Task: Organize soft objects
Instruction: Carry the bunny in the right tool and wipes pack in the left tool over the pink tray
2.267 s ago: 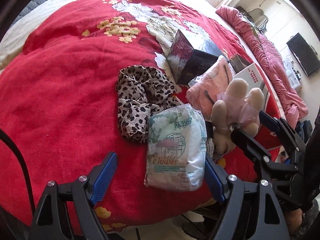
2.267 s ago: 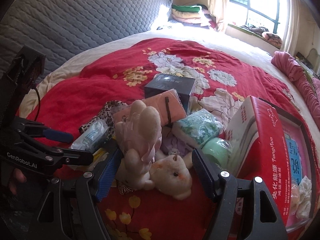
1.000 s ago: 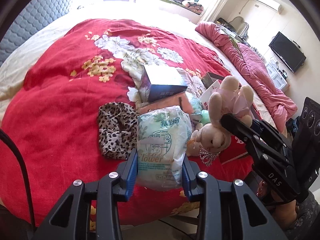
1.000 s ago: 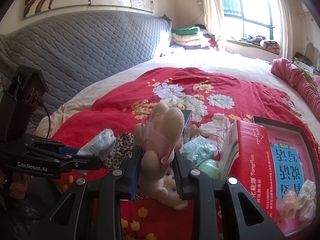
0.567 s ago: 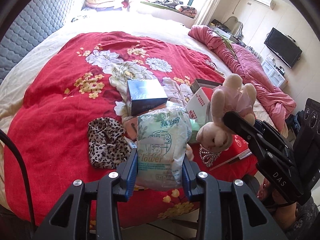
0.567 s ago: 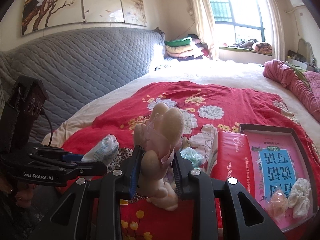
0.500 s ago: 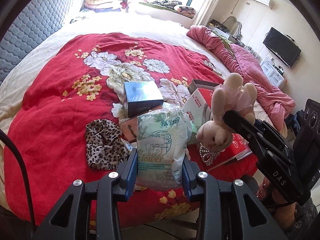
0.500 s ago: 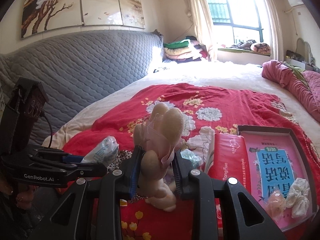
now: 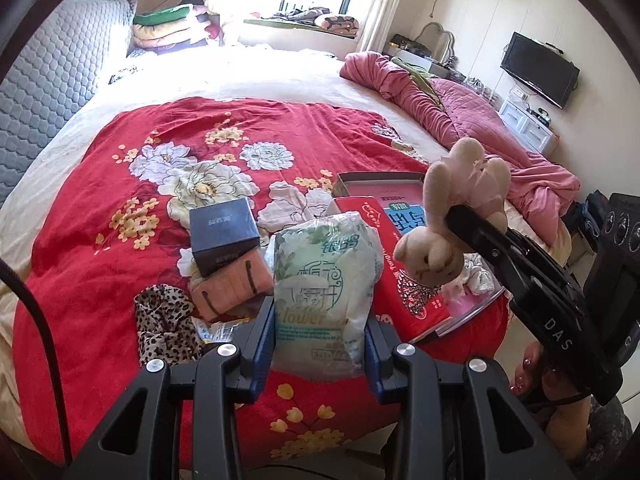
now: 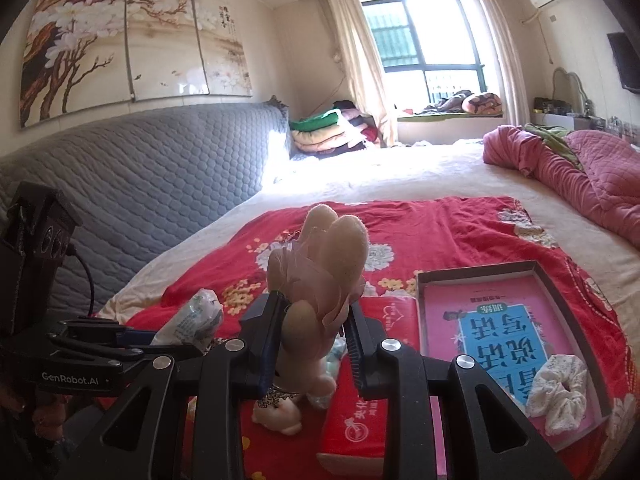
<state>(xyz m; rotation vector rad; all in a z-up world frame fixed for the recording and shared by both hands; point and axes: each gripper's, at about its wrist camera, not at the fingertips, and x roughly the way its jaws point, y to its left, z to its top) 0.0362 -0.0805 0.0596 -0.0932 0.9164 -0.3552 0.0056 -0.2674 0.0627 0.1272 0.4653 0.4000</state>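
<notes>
The left gripper (image 9: 320,332) is squeezing the tissue pack (image 9: 326,280) upright between closed-down jaws. The right gripper (image 10: 314,340) is clamping the plush rabbit (image 10: 320,276), head hanging down. The open box (image 10: 516,344) is lying ahead-right of the right gripper, nearer it.

Bare red bedspread (image 9: 120,300) leftward; red box (image 9: 404,280), dark box (image 9: 224,236) ahead.

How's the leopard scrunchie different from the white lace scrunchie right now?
The leopard scrunchie is brown-spotted; the white lace scrunchie is plain white. The leopard scrunchie lies on the red bedspread beside the pink towel; the white lace scrunchie sits inside the open box tray. Neither is held.
</notes>
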